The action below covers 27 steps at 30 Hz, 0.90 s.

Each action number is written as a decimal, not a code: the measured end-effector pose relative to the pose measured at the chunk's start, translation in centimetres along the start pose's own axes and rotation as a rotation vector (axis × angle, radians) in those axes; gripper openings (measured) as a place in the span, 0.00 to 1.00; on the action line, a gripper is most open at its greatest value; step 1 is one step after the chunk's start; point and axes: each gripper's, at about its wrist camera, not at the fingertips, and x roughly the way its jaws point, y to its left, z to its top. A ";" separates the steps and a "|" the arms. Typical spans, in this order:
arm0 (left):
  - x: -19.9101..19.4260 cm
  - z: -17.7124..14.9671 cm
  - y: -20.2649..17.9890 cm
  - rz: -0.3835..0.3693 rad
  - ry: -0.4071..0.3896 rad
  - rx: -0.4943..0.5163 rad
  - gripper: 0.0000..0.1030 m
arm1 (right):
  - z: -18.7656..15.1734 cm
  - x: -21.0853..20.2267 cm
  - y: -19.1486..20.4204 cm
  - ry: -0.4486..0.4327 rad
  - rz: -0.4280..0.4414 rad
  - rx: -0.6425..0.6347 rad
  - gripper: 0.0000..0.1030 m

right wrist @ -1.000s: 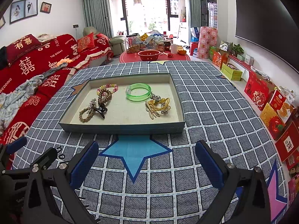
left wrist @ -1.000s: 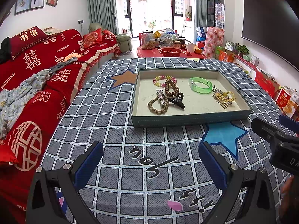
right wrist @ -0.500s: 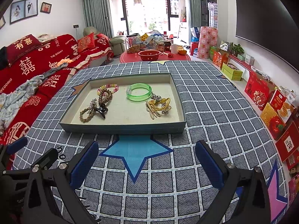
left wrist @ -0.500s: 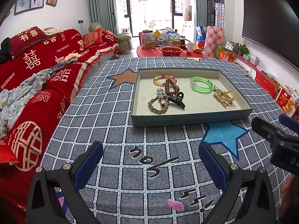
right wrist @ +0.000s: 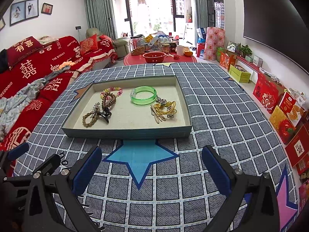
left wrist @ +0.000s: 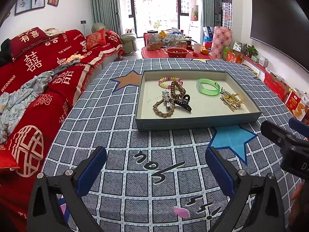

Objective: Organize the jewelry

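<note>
A shallow grey-green tray [left wrist: 197,122] [right wrist: 127,132] sits on the checked tablecloth. In it lie a green bangle [left wrist: 208,87] [right wrist: 143,95], a pastel bead bracelet [left wrist: 164,81] [right wrist: 112,90], a brown coil hair tie [left wrist: 178,91] [right wrist: 108,101], a braided brown loop [left wrist: 163,108] [right wrist: 89,118], a black claw clip [left wrist: 183,102] [right wrist: 105,115] and a tangle of yellow bands and clips [left wrist: 231,99] [right wrist: 164,110]. My left gripper [left wrist: 155,164] is open and empty, short of the tray. My right gripper [right wrist: 151,163] is open and empty over the blue star.
A red sofa [left wrist: 38,73] with loose clothes runs along the left of the table. Red gift boxes [right wrist: 285,112] line the floor on the right under a wall TV. A cluttered low red table [right wrist: 160,56] stands beyond the far edge.
</note>
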 end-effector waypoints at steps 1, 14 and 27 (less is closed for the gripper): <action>0.0 0.0 0.0 0.000 0.001 0.001 1.00 | 0.0 0.0 0.0 0.000 0.000 0.000 1.00; -0.1 -0.2 0.1 -0.001 0.003 -0.006 1.00 | -0.1 -0.1 0.2 0.003 0.000 0.001 1.00; -0.2 -0.5 0.6 -0.011 -0.012 0.001 1.00 | -0.1 -0.1 0.2 0.004 0.001 0.002 1.00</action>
